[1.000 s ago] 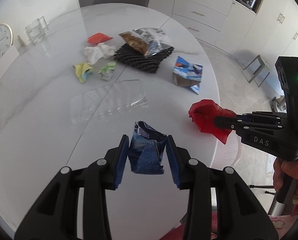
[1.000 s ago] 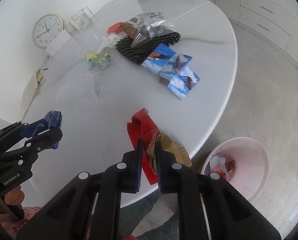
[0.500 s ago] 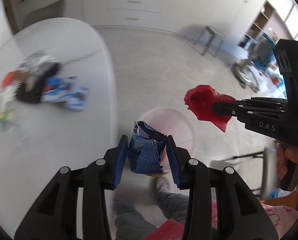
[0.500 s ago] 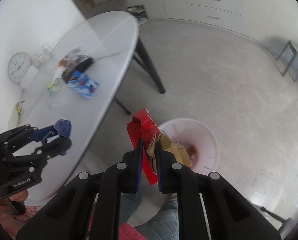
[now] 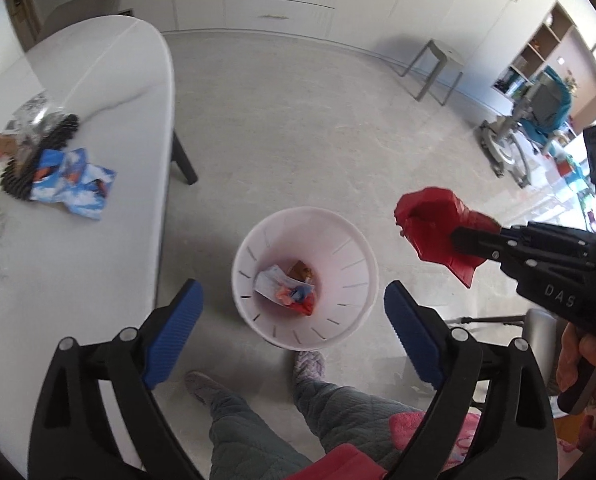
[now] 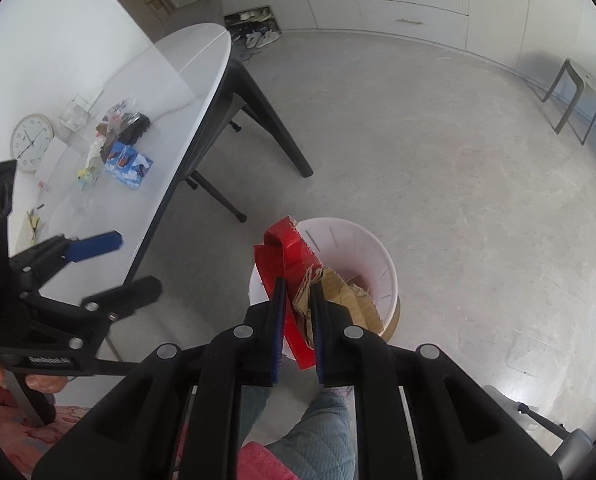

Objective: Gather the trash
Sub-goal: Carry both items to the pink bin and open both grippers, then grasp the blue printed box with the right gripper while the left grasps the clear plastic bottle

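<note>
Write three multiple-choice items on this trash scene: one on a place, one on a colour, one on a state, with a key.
1. Where does the white slotted plastic bin stand?
A. on the white table
B. on the grey floor beside the white table
C. on the grey stool

2. What colour is the crumpled wrapper held by the right claw?
A. red
B. green
C. yellow

3. How is the left claw?
A. shut on a blue wrapper
B. shut on nothing
C. open and empty above the bin

Key: 1 B, the bin sits on the floor by the table edge. 2 A, red foil shows between the pads. 3 C, its jaws have just been opening and nothing lies between them.
</note>
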{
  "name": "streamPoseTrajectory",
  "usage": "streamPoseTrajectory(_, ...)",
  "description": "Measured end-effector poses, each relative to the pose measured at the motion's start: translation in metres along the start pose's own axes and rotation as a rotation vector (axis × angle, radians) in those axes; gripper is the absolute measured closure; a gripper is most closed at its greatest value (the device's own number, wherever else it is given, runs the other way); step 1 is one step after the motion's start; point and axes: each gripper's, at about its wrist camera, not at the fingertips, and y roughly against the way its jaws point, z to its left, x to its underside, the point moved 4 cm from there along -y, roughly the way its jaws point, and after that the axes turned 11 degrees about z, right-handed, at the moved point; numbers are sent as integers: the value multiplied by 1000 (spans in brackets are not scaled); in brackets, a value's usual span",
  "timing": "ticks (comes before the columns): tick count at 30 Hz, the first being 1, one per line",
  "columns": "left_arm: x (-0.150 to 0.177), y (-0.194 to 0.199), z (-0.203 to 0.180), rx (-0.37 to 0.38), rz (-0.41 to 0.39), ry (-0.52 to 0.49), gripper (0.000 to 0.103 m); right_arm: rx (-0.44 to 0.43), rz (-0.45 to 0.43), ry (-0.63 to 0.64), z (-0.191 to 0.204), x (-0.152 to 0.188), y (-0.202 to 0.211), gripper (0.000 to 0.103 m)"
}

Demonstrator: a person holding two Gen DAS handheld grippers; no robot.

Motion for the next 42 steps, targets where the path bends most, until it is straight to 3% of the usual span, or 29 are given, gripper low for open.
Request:
streamPoseTrajectory(2, 5, 11, 9, -20, -5, 40, 9, 0, 10, 12, 3, 0, -6, 88)
streamPoseTrajectory(3, 7, 16, 14, -29, -6, 62, 8, 1, 19, 14, 4, 1, -10, 80)
streamPoseTrajectory(4, 10, 21, 19, -36, -7, 82, 8, 9, 34, 12, 5, 1, -15, 51)
streamPoseTrajectory(5, 12, 25, 24, -40, -8, 97, 8, 30, 39, 7, 5, 1, -18, 33)
streamPoseTrajectory(6, 15, 30, 29, -43, -9, 117, 8, 66, 36, 2, 7, 1, -20, 7)
streamPoseTrajectory(7, 16, 32, 33, -46, -10, 126, 8, 96, 28, 2, 8, 1, -20, 4)
streamPoseTrajectory(19, 49, 71, 99, -92, -65, 273, 8, 109, 8, 61, 50, -16, -15, 3)
streamPoseTrajectory(30, 84, 96, 188, -113, -104, 428, 8, 87, -3, 178, 141, -39, -26, 3)
streamPoseTrajectory(42, 110, 112, 257, -147, -113, 500, 8, 69, 16, 402, 237, -81, -65, 3)
